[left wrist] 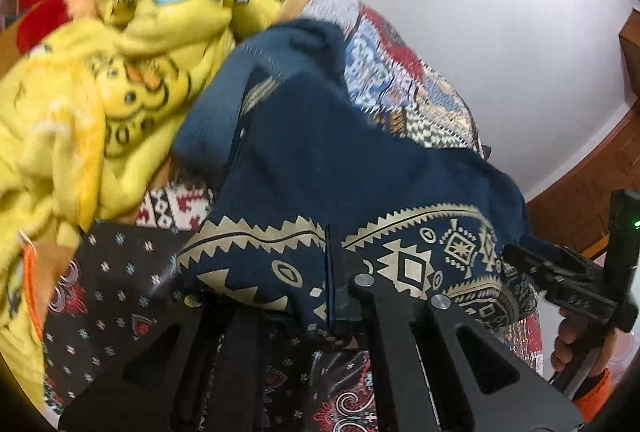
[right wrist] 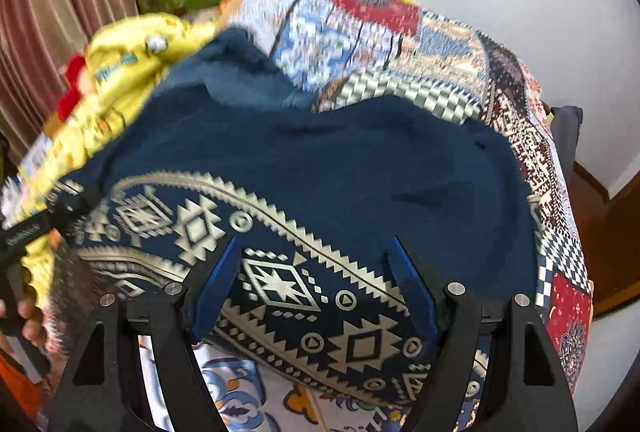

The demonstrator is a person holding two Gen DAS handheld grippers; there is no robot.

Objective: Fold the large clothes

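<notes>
A large navy garment (left wrist: 320, 160) with a gold geometric border lies spread on the bed, also in the right wrist view (right wrist: 340, 168). My left gripper (left wrist: 330, 272) is shut on its patterned hem, the jaws pressed together on the cloth. My right gripper (right wrist: 316, 272) is open, its blue fingers (right wrist: 218, 280) spread wide over the patterned border, with cloth lying between them. The right gripper also shows at the right edge of the left wrist view (left wrist: 520, 256).
A crumpled yellow printed blanket (left wrist: 100, 80) lies heaped to the left of the navy garment. A patchwork bedspread (right wrist: 400, 44) covers the bed. A dark floral cloth (left wrist: 120, 292) lies under the left gripper. White wall and wooden floor edge are on the right.
</notes>
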